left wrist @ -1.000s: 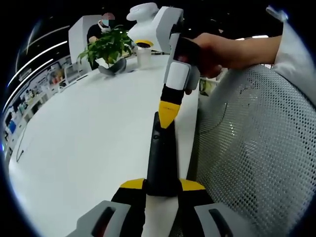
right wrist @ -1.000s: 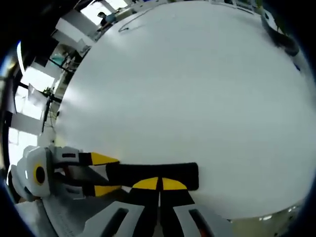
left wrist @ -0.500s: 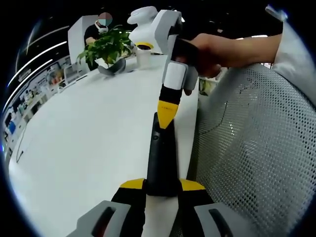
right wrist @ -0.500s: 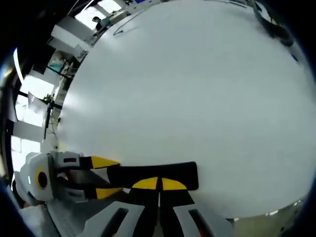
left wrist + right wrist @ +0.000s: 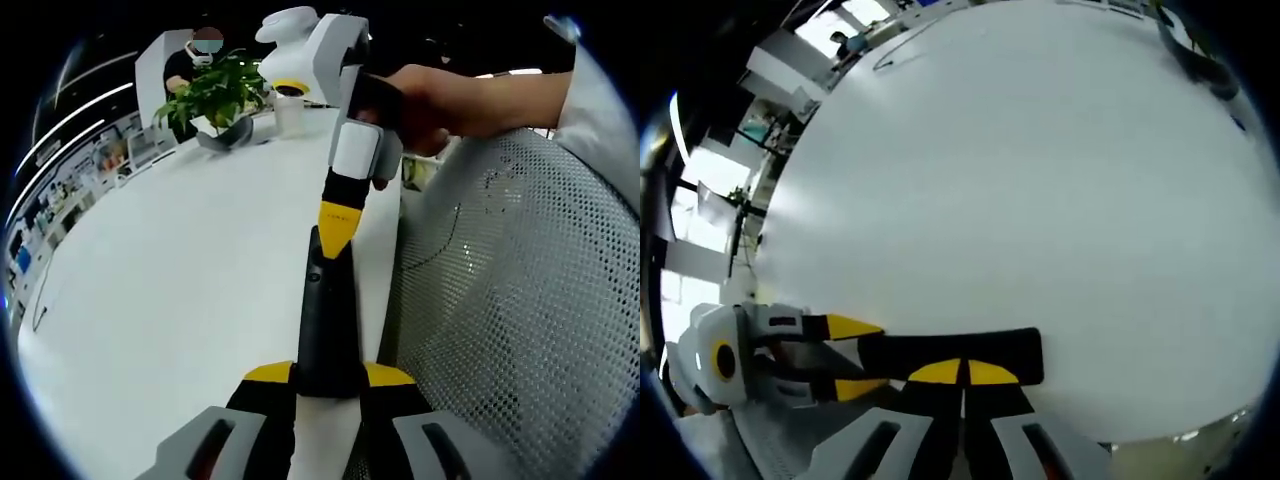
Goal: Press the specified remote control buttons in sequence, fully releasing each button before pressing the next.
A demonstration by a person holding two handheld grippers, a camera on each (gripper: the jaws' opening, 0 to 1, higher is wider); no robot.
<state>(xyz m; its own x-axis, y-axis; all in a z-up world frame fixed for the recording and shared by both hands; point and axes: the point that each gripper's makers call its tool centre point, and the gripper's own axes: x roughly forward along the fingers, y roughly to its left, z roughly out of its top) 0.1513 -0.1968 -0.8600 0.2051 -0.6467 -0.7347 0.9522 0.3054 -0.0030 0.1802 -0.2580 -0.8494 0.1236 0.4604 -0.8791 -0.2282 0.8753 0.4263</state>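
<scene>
While the left gripper (image 5: 328,372) pinches the remote control (image 5: 327,315) lengthwise, the right gripper (image 5: 340,222), jaws pressed together, tips onto its far end.

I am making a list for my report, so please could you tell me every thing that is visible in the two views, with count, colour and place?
remote control: 1, black, long, near the table edge, held at one end by the left gripper.
table: 1, white, wide, under the remote control.
potted plant: 1, green leaves in a grey pot, at the far end of the table.
cup: 1, pale, beside the potted plant.
mesh chair back: 1, white, beside the table edge.
cable: 1, dark, thin, lying far away on the table.
left gripper: 1, grey with yellow tips, shut on the remote control.
right gripper: 1, white with yellow tips, jaws together, tip on the remote control's far part.
hand: 1, holding the right gripper.
</scene>
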